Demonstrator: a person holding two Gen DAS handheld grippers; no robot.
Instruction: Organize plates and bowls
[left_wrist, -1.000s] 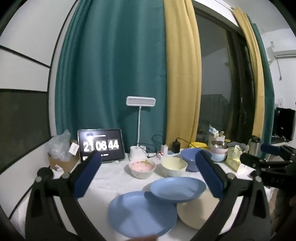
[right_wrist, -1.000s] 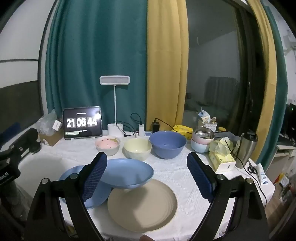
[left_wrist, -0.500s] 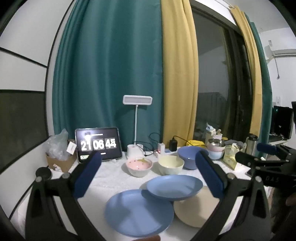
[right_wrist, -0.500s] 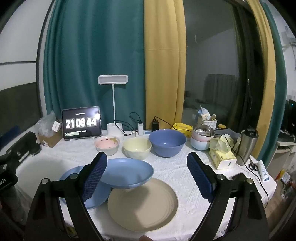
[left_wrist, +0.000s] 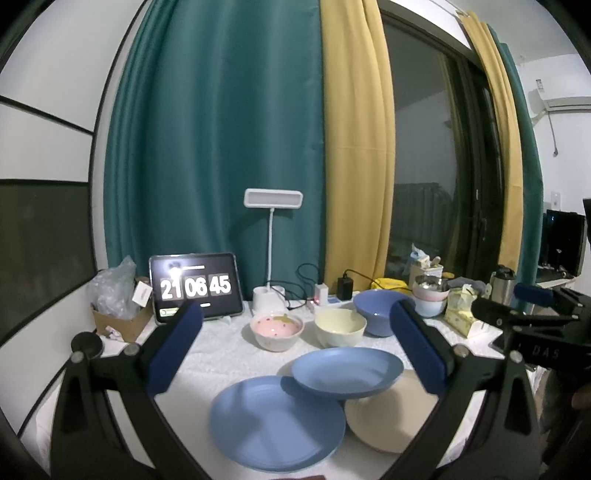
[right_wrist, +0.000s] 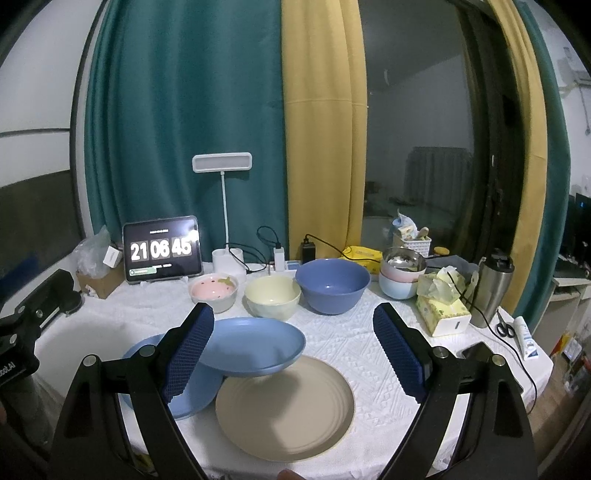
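Hovering wide-fingered and empty, the left gripper (left_wrist: 295, 343) and right gripper (right_wrist: 293, 350) are facing the table's (right_wrist: 369, 343) near edge, where a blue plate (right_wrist: 255, 345) is perching across another blue plate (right_wrist: 188, 391) and a beige plate (right_wrist: 284, 406), likely awaiting stacking; three bowls (right_wrist: 273, 295) are lining up behind.

Both grippers up in the air, pointing fwd, nothing between the fingers on either one. Left gripper (left_wrist: 295, 349) has its jaws spread wide, blue pads angled outward like a V, black arms running down to the bottom corners of its own cam. Right gripper (right_wrist: 293, 350) same deal: jaws wide apart, textured blue pads (right_wrist: 190, 349), level and roughly centred. In the left cam you can see the right gripper's body off at the far right edge, so they're side by side w/ a gap, not touching. Hands themselves basically out of shot.
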